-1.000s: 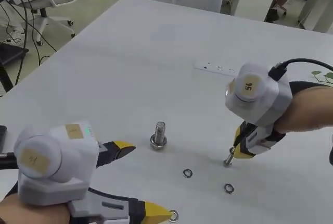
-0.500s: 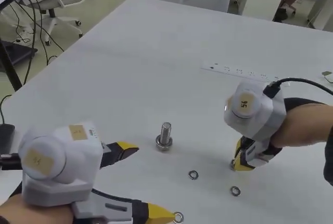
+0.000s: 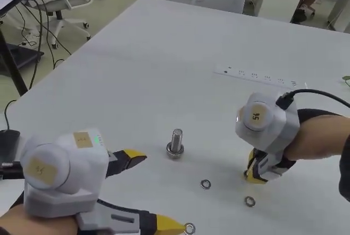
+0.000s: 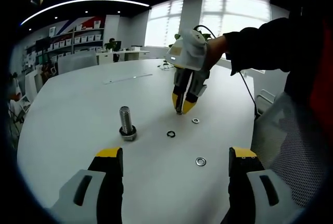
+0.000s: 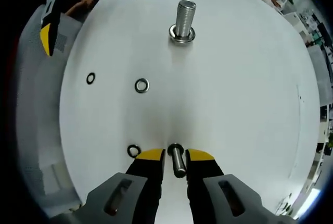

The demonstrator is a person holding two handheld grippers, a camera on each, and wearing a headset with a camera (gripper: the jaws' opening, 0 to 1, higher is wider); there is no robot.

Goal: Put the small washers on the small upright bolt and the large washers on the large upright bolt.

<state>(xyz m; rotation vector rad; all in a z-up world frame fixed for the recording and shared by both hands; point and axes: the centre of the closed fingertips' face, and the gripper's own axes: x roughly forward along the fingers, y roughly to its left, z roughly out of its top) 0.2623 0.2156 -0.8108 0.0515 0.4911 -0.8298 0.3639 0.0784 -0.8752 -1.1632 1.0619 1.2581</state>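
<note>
My right claw (image 3: 253, 174) has come down over the small bolt (image 5: 176, 160). A second ago the bolt poked out below the yellow tips, leaning. Now, at the lower right of the head view, the tips hide it. In the right gripper view it sits at the bottom centre, head on the table (image 3: 164, 54) and shank pointing up towards the camera, with a jaw close against each side. I judge the claw closed on it. The whole head picture has slid a little, but that is my head moving: the large bolt (image 3: 175, 143) and the loose washers keep their spacing.

My left claw (image 3: 153, 191) hangs wide open and empty at the lower left of the head view, with the near washer (image 3: 189, 228) just beside its lower tip. The middle washer (image 3: 205, 183) lies in the lower middle, between the two bolts, and the right-hand washer (image 3: 250, 201) lies just below my right claw.

I take this to mean that I am standing the small bolt up and steadying it, and no loose washer is threaded yet. Since the bolt leaned before, it may topple when I let go.
</note>
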